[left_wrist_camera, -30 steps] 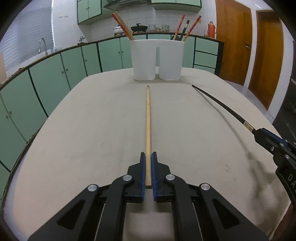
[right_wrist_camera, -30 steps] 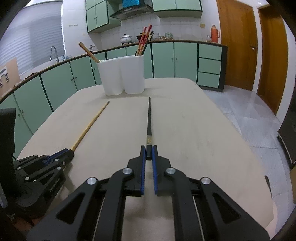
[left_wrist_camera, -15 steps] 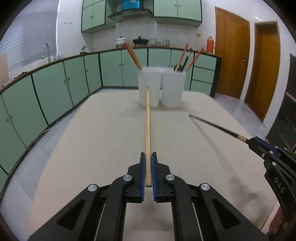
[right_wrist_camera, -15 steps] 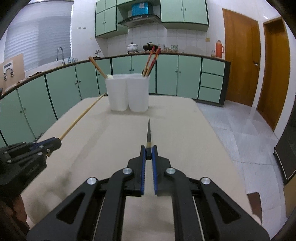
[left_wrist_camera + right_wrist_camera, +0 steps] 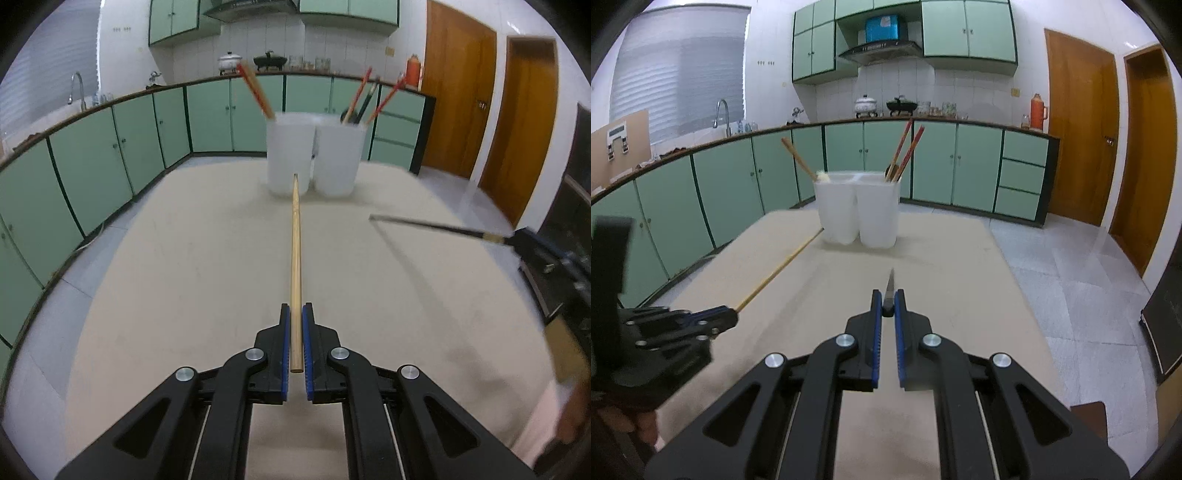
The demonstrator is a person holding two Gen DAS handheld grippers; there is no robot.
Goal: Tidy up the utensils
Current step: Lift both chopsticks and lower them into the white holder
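Desk: one beige desk (image 5: 184,280), with green cabinets running behind it and along its left side.
Left gripper: the left gripper (image 5: 293,332) had its fingers (image 5: 283,343) drawn narrow, pinching the butt end of one wooden chopstick (image 5: 295,258).
Wooden chopstick: one, pale and straight, raised clear of the desk and aimed at the far edge; in the left wrist view its tip lay over the lower front of the left holder. In the right wrist view the same stick (image 5: 779,269) ran from the left gripper (image 5: 729,315) at the near left up toward the holders.
Holders: two white holders (image 5: 314,155) stood side by side, touching, near the far edge of the desk around its middle; seen too from the right wrist (image 5: 858,210).
Left holder contents: sticks with red and tan shafts (image 5: 255,90) leaned out to the left; they looked like two lying close together, though blur made the count unsure.
Right holder contents: three sticks, namely two red ones (image 5: 386,99) and one dark one (image 5: 365,101), fanned up and to the right.
Right gripper: the right gripper (image 5: 887,314) had its fingers (image 5: 899,317) closed narrow on the thick end of one black chopstick (image 5: 891,284).
Black chopstick: one, with a pale band by the grip, held above the desk's right side and tipped toward the middle; its tip was blurred in the left wrist view (image 5: 424,223).
Person: a pale sleeve (image 5: 539,417) showed at the near right corner.
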